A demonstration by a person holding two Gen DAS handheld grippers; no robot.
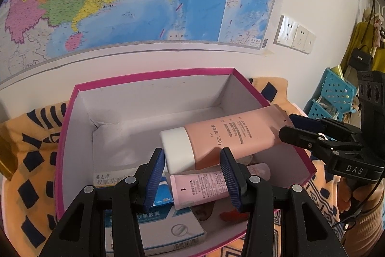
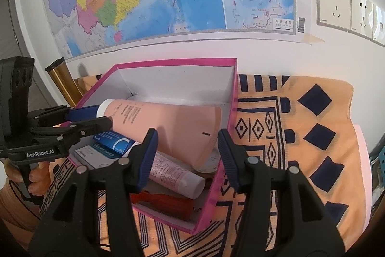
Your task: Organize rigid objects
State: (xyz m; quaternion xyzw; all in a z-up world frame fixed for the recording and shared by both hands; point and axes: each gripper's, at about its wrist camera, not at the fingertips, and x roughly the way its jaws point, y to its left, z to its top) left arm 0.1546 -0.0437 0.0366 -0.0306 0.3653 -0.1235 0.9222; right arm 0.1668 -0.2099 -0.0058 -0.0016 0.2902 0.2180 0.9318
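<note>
On the orange patterned cloth (image 2: 312, 136): a pink-rimmed cardboard box (image 1: 154, 76) with a white inside stands open, its far side close to the wall.
Peach tube (image 1: 228, 134): held slanted over the box between both claws – white cap towards the left side, flat crimped end towards the right, over the box's right wall.
Left gripper (image 1: 191, 151): its blue pads pinch the tube at the cap end; the right wrist view shows one finger in front of the cap and one behind it.
Right gripper (image 2: 187, 132): its pads clasp the tube's broad flat end, one at each edge.
Left hand (image 2: 31, 175): fingers wrapped round the left gripper's handle.
Small pink tube (image 1: 202, 182): lying on the box floor under the peach tube, beside the cartons.
Medicine cartons (image 1: 168, 233): blue-and-white, stacked flat in the near left part of the box.
Red item (image 2: 163, 204): on the box floor near the front wall – what it is cannot be told.
Wall map (image 1: 120, 4): hangs above the box.
Wall sockets (image 2: 334, 6): right of the map.
Blue perforated basket (image 1: 336, 93): beyond the cloth on the right.
Gold cylinder (image 2: 62, 78): upright, left of the box.
</note>
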